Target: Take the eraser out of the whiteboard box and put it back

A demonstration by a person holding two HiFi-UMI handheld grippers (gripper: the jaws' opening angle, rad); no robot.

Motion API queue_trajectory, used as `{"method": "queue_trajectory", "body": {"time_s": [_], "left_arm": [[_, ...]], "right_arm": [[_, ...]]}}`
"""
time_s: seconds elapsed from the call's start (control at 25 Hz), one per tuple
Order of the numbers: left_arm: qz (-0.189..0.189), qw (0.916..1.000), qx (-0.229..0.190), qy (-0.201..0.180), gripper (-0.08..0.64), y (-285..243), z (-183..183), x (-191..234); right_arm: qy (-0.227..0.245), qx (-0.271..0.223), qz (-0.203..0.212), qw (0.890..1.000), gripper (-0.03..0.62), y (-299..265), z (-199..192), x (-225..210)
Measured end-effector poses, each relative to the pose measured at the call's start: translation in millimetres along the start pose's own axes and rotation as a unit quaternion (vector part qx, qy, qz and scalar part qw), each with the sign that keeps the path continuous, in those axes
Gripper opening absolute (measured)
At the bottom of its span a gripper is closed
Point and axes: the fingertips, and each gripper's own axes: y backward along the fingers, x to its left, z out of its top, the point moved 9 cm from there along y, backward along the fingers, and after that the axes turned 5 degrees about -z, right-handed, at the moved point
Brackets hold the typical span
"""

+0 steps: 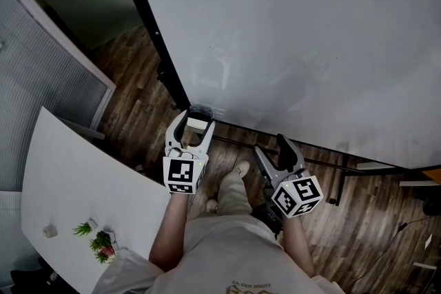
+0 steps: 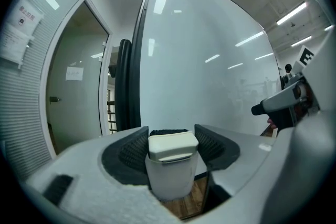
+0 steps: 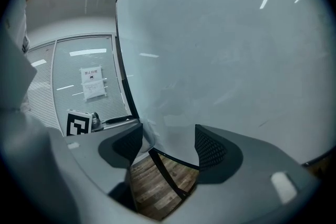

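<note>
The whiteboard (image 1: 296, 31) fills most of what I see from the head view, a pale sheet in a dark frame that slants from the top down to the right edge. Below it lies the dark wooden floor (image 1: 145, 93). At the lower left sits a white tabletop (image 1: 76, 182), well apart from the board. My operator's 2 bare forearms reach forward from the bottom of that view, each carrying 1 claw topped by its marker cube. The left claw (image 1: 198, 117) points at the board's lower left corner, just beside the dark frame. It is pinching the eraser (image 2: 172, 147): in the left gripper view both ribbed pads (image 2: 134, 149) press on the sides of the white block, which stands upright between them with a paler cap on top and a strip of dark felt showing behind it (the board is right behind, so I cannot tell whether the eraser touches it). The right claw (image 1: 272, 146) sits near the left one, a little lower in the head view, aimed at the board's bottom edge. Its jaws are spread with nothing between them, and the right gripper view shows only floorboards and the dark lower frame through the gap. A small green plant (image 1: 102, 244) sits near the tabletop's lower edge.
</note>
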Motion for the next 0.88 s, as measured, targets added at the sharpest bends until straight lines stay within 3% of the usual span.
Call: {"method": "queue_trajectory", "body": {"time_s": [0.88], "left_arm": [[-0.002, 0.9999, -0.011, -0.003, 0.27, 8.3, 12.4, -2.0]], "right_arm": [[0.002, -0.012, -0.003, 1.0, 0.311, 9.8, 4.5, 5.2]]}}
